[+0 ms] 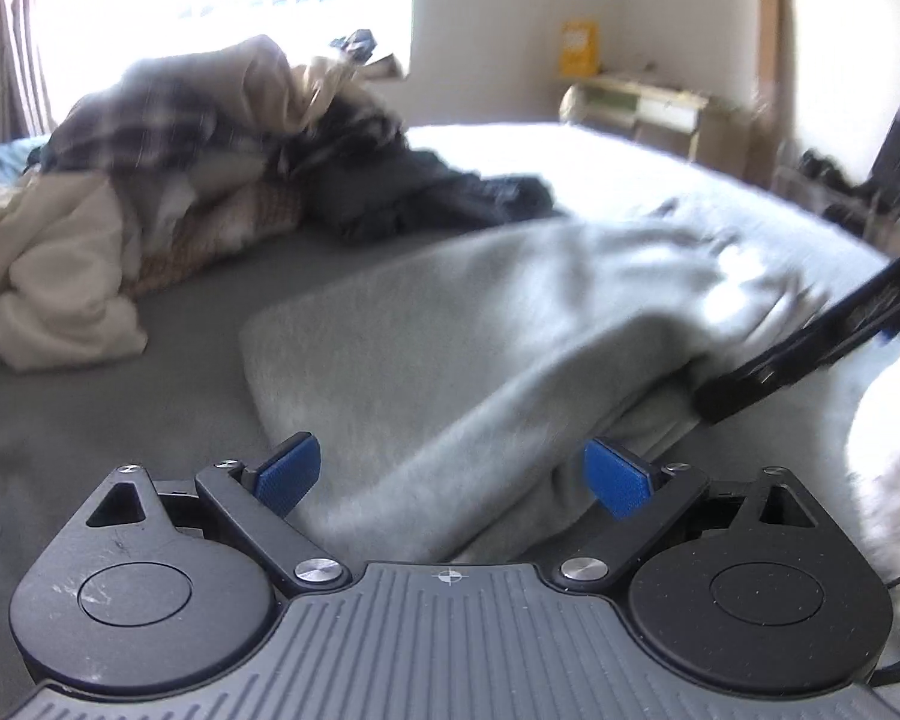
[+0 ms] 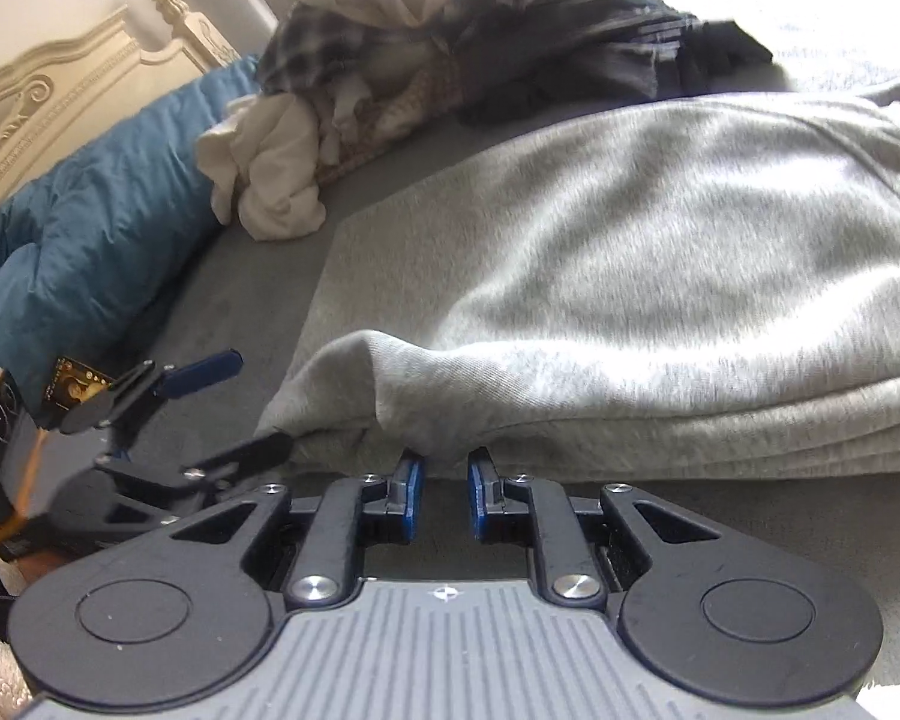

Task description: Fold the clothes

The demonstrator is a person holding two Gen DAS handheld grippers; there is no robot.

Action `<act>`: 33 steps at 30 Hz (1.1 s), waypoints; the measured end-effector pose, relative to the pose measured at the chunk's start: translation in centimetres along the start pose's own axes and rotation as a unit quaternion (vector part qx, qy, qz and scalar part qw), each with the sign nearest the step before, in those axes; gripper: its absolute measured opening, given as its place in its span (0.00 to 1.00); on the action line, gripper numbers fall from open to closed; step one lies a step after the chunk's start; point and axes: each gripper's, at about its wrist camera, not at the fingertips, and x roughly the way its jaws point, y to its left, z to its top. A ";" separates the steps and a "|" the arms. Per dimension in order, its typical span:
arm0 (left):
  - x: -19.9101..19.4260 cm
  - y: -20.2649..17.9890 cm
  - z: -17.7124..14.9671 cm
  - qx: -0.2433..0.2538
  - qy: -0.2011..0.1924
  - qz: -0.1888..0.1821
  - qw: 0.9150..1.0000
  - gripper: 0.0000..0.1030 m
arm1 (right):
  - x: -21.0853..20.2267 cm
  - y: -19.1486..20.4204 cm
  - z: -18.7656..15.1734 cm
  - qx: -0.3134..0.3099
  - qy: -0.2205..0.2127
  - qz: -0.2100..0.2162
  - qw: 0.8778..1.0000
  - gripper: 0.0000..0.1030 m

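In front of me lies a light grey fleece garment, a sweatshirt by the look of it, folded over itself into a thick, soft slab on the bed. Its near edge shows several stacked layers, and one corner humps up loosely. Well beyond it sits a heap of unfolded clothes: cream, plaid, tan knit and dark pieces tumbled together.

The left gripper stands with jaws spread wide; the right gripper has jaws nearly closed, a narrow gap remaining.
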 end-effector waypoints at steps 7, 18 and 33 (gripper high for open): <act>4.3 -2.8 2.2 0.072 0.007 -0.057 0.996 0.66 | -1.0 0.4 0.1 -0.005 -0.033 -0.008 0.999 0.17; 7.3 -2.9 2.3 0.073 0.052 -0.126 0.988 0.40 | -0.9 0.3 0.0 -0.009 -0.026 -0.005 1.000 0.17; 5.9 -2.6 2.9 0.067 -0.022 -0.108 0.992 0.10 | -3.9 3.3 0.4 -0.135 -0.055 -0.027 0.989 0.17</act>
